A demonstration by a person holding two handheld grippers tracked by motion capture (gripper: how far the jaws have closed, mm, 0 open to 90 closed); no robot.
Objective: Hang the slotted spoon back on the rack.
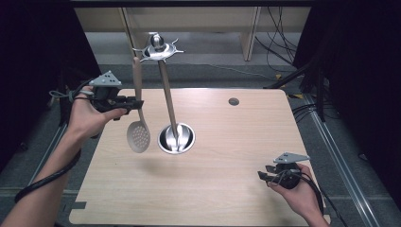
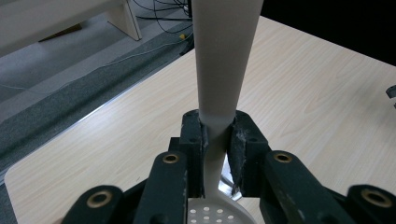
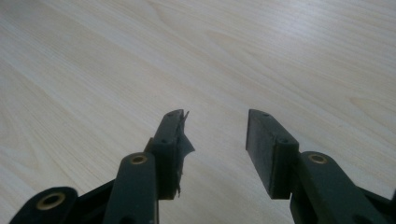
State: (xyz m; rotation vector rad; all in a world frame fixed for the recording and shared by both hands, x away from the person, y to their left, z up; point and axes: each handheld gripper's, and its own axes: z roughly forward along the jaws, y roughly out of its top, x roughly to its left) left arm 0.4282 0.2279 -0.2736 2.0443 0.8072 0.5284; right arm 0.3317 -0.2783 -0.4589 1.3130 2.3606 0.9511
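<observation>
A beige slotted spoon hangs upright above the left part of the wooden table, its perforated head down. My left gripper is shut on its handle; in the left gripper view the handle rises between the two jaws of the left gripper. A metal utensil stand rises from a round steel base at the table's middle, with a hooked ring on top. My right gripper rests low near the table's front right, open, with nothing between the jaws of the right gripper.
A small grey cable port sits in the table's far right part. Black cables trail on the floor beyond the table. A pale wooden shelf frame stands behind.
</observation>
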